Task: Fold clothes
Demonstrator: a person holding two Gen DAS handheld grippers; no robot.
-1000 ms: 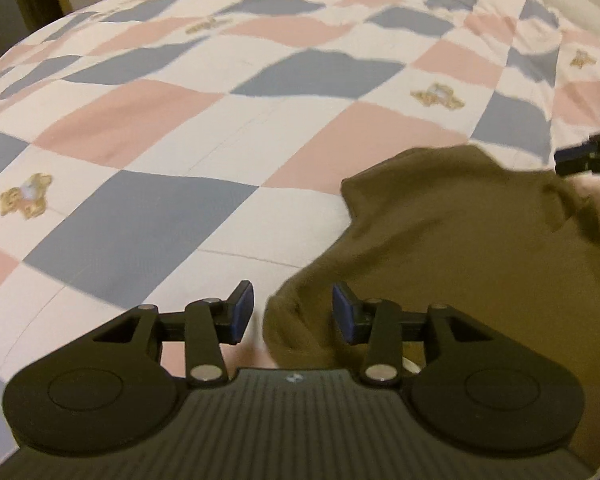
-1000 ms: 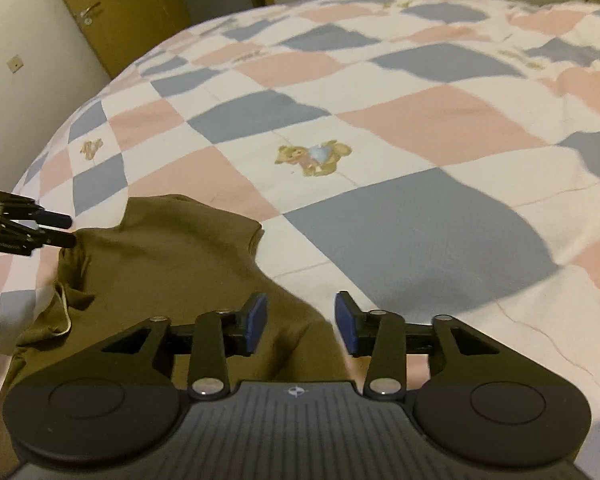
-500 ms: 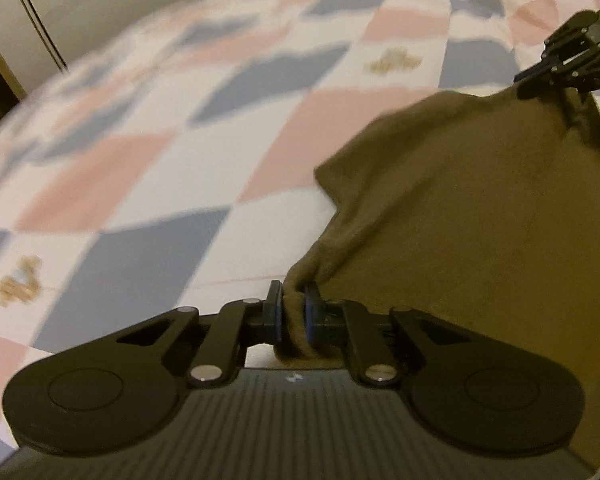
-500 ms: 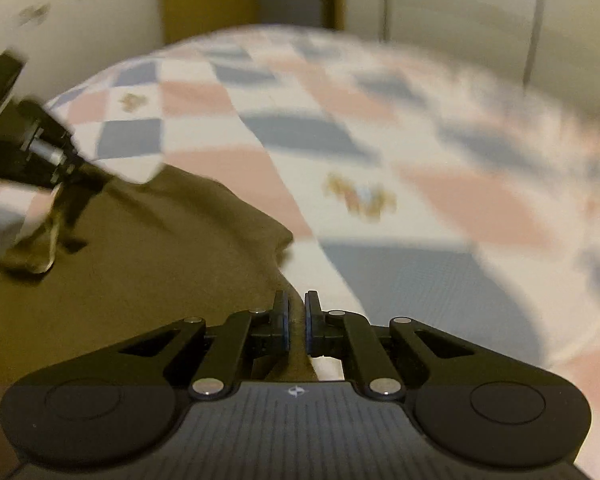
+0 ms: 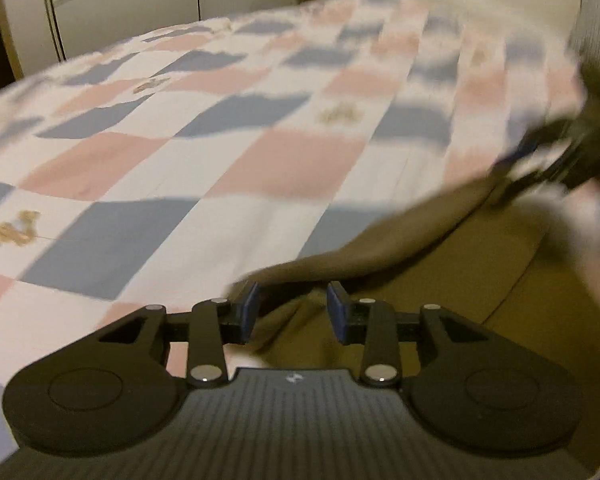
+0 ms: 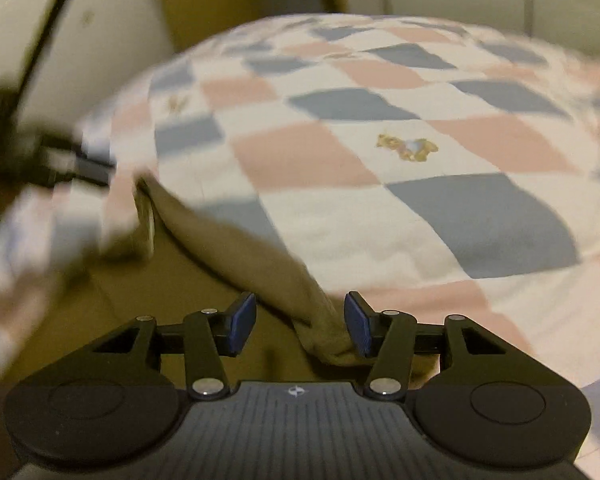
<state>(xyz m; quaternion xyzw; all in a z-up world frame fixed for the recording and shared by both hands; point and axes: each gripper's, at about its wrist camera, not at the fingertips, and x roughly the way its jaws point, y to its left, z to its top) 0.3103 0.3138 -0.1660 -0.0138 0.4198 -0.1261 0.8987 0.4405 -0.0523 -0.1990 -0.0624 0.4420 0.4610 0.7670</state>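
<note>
Checkered quilt [image 5: 260,160] covers the bed; I see my left gripper [image 5: 292,312] and right gripper [image 6: 296,322] both spread over the olive garment [image 6: 228,240].

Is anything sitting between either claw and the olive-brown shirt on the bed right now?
Nothing visible. The olive-brown fabric shirt lies directly between the fingers of the open left claw and the open right claw, on the checkered quilt.

the right gripper [image 6: 300,326] hangs with jaws apart over an olive garment [image 6: 236,248]. a bunched fold touches its right pad on the checked quilt [image 6: 440,216].
</note>
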